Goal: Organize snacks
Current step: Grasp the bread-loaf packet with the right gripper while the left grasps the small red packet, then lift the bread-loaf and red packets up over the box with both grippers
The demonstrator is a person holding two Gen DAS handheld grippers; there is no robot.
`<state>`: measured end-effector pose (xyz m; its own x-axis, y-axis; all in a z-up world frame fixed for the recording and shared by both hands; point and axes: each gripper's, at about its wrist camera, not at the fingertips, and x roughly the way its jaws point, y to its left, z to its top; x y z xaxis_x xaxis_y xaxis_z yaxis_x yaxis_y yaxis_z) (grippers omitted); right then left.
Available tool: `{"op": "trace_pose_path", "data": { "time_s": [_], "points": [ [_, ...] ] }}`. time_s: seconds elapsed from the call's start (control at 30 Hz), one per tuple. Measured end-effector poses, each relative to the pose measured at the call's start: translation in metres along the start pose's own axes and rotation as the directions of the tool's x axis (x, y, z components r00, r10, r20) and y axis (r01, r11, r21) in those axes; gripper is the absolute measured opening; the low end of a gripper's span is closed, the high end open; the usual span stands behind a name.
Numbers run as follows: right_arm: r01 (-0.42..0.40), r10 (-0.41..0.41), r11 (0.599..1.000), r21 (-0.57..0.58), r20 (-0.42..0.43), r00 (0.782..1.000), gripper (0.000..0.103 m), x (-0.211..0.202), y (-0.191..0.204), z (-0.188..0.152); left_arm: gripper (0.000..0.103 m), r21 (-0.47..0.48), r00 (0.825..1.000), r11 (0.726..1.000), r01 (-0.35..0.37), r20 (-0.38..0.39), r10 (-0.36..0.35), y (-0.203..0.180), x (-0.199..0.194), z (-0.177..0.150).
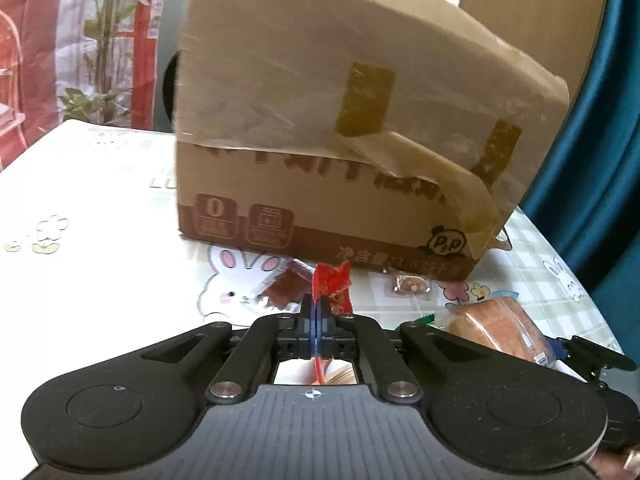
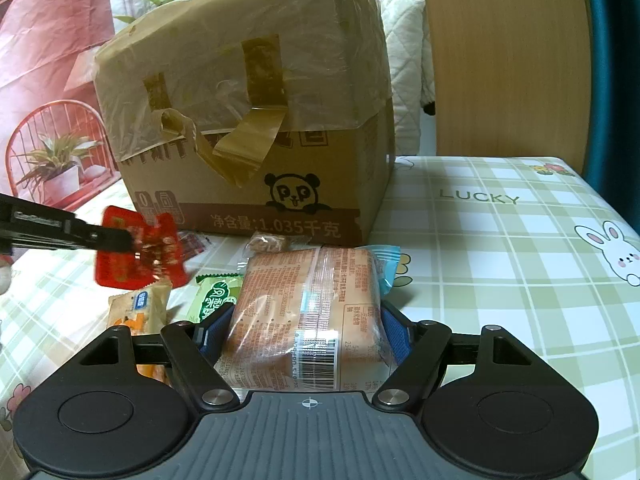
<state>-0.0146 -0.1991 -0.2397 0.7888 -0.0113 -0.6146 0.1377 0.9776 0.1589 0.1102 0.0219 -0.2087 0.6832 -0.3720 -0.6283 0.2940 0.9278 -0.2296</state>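
Both snacks held for sorting: left gripper [image 1: 317,312] pinching red packet [image 2: 140,254], right gripper [image 2: 306,328] clamped around bread pack [image 2: 308,304], near cardboard box [image 2: 248,120].

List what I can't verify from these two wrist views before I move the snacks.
- Cardboard box interior: both views, hidden by its taped walls.
- Box lettering: left wrist, motion-blurred; right wrist, covered by peeling tape.
- Orange cracker pack: right wrist, lower part behind the right hand-held gripper.
- Red packet print: unreadable in either view.
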Motion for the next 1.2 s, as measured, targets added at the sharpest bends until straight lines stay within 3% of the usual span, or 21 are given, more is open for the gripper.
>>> {"op": "trace_pose_path", "data": {
  "time_s": [0.5,0.83,1.2],
  "points": [
    [0.039,-0.038,0.999,0.035,-0.025,0.999,0.069,-0.013,-0.002,0.007,0.002,-0.007,0.992,1.000,-0.018,0.123,0.018,0.011,-0.054,0.010],
    [0.067,-0.072,0.996,0.052,0.099,0.992,0.068,-0.065,-0.004,0.033,0.002,0.011,0.973,1.000,0.011,0.232,-0.013,0.010,-0.082,0.027],
    [0.046,-0.038,0.999,-0.022,0.282,0.959,0.068,-0.100,0.010,0.115,0.002,0.061,0.920,0.997,0.041,0.386,-0.061,-0.002,-0.103,0.089]
  ]
}}
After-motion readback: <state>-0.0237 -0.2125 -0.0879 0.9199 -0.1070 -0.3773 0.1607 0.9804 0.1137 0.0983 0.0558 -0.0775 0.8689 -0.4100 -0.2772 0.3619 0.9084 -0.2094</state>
